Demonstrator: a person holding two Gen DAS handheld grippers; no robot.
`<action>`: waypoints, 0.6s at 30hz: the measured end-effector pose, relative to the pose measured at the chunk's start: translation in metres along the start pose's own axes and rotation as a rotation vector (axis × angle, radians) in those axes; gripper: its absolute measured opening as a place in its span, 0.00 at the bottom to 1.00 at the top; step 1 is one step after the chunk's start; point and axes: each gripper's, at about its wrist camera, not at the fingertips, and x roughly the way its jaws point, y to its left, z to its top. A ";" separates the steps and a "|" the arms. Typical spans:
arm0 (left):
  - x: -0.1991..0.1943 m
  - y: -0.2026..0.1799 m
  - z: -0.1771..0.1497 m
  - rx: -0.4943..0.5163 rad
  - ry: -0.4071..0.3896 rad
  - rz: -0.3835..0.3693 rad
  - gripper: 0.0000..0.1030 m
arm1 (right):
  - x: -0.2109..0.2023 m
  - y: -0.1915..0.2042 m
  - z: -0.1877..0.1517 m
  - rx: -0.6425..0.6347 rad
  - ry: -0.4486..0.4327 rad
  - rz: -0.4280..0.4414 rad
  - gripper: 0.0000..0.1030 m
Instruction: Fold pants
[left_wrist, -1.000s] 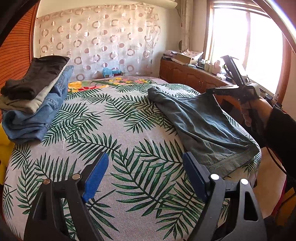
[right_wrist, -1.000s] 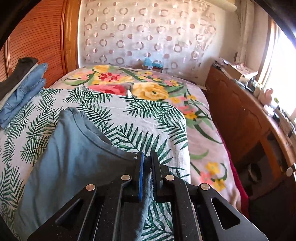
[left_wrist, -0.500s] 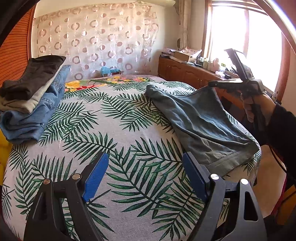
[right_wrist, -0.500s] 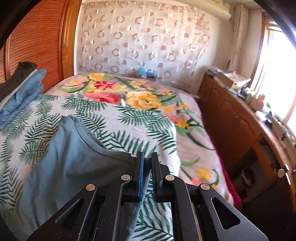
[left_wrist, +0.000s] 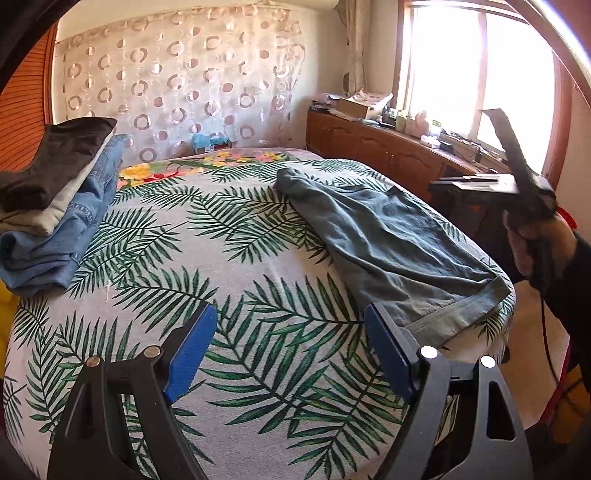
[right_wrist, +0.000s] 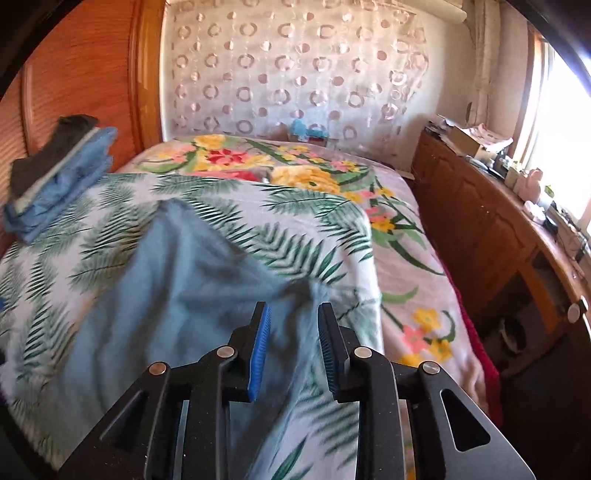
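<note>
Pants (left_wrist: 384, 240) lie flat on the bed (left_wrist: 221, 280), right of the clothes stack (left_wrist: 55, 206). Left tool (left_wrist: 288, 350) is wide open over bare bedspread, holding nothing. Right tool (right_wrist: 293, 345) is parted above the pants' edge, gripping nothing.

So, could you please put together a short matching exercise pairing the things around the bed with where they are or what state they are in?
Things:
1. grey-blue pants
2. stack of folded clothes
3. left gripper
4. wooden cabinet

Descriptions:
A. by the window
B. jaws wide open, holding nothing
C. spread on the bed's right side
D. piled at the bed's left edge

Pairs: 1-C, 2-D, 3-B, 4-A
</note>
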 end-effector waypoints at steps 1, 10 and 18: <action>0.001 -0.002 0.001 0.004 0.001 -0.002 0.81 | -0.009 0.002 -0.008 -0.004 -0.007 0.005 0.30; 0.009 -0.024 0.009 0.057 0.030 -0.045 0.80 | -0.065 0.000 -0.073 0.053 -0.030 0.074 0.43; 0.019 -0.050 0.014 0.116 0.080 -0.116 0.79 | -0.092 -0.010 -0.102 0.113 -0.028 0.069 0.43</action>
